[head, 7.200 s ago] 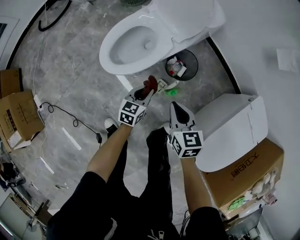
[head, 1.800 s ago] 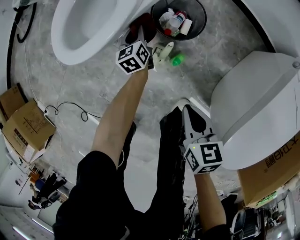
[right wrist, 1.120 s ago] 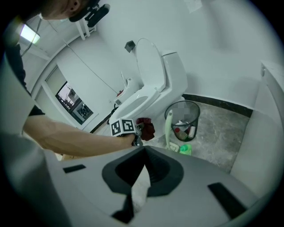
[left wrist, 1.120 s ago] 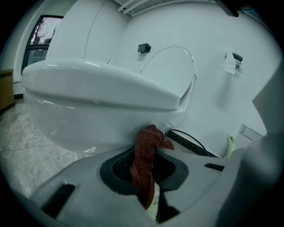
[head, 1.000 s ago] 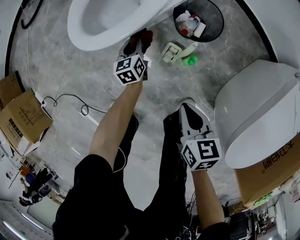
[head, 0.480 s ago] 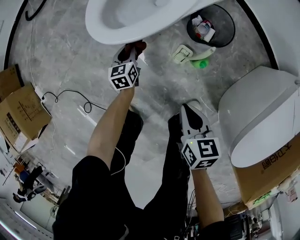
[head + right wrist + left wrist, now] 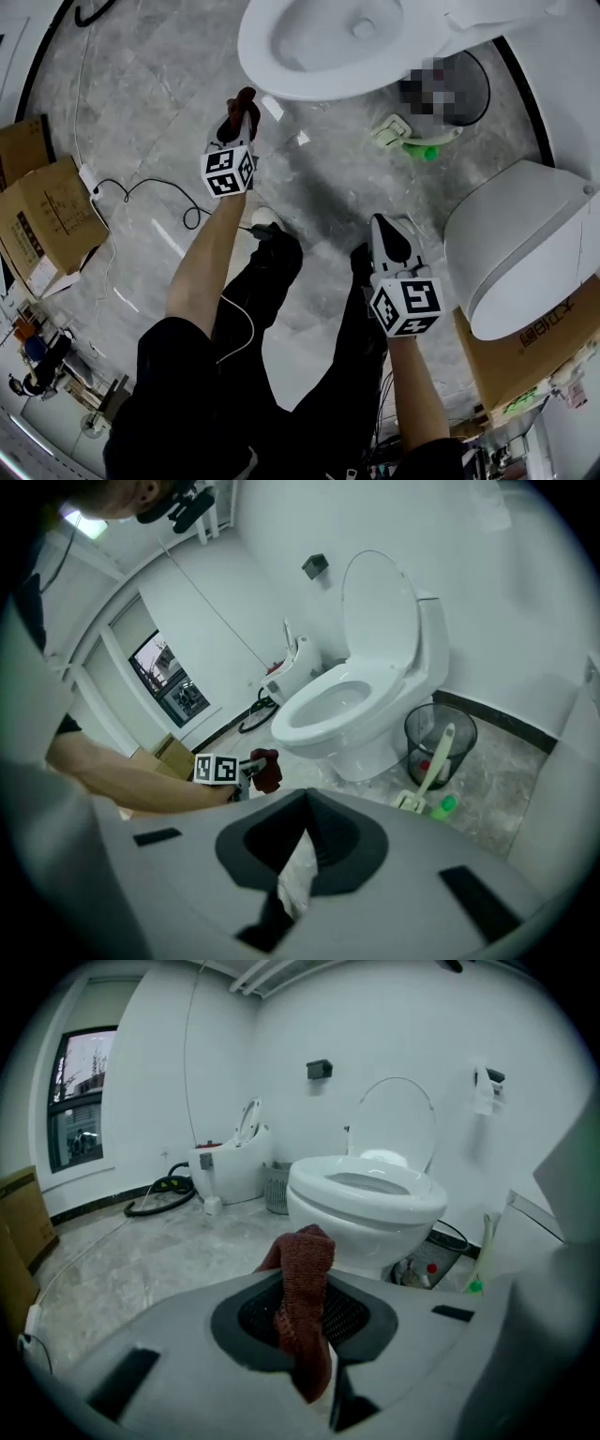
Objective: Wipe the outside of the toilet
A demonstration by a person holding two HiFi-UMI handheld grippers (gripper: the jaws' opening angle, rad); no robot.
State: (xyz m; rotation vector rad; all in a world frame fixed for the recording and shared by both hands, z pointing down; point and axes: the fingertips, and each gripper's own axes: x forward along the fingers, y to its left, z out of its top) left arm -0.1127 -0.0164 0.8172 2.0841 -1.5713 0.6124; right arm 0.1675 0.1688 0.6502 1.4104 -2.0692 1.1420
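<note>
I had the left hand-held gripper (image 7: 241, 108) clamped on a dark red knitted cloth (image 7: 305, 1307), which stood bunched up between the jaws and hung down past them. In the head view the cloth sat just off the front of the white ceramic toilet (image 7: 319, 47). The left gripper view showed the bowl a little beyond the cloth, apart from it, with the seat down and the lid raised against the wall. The toilet stood on the grey marbled floor (image 7: 150, 103), with a black wire waste bin (image 7: 441, 738) beside its base. The right hand-held gripper (image 7: 385, 225) was held back near my legs, well apart from the toilet. Its jaws were together at the tips and pointed across the floor toward the bowl. A second white toilet-shaped unit (image 7: 525, 244) lay just to the right of that gripper, beside a brown cardboard box (image 7: 525, 342).
</note>
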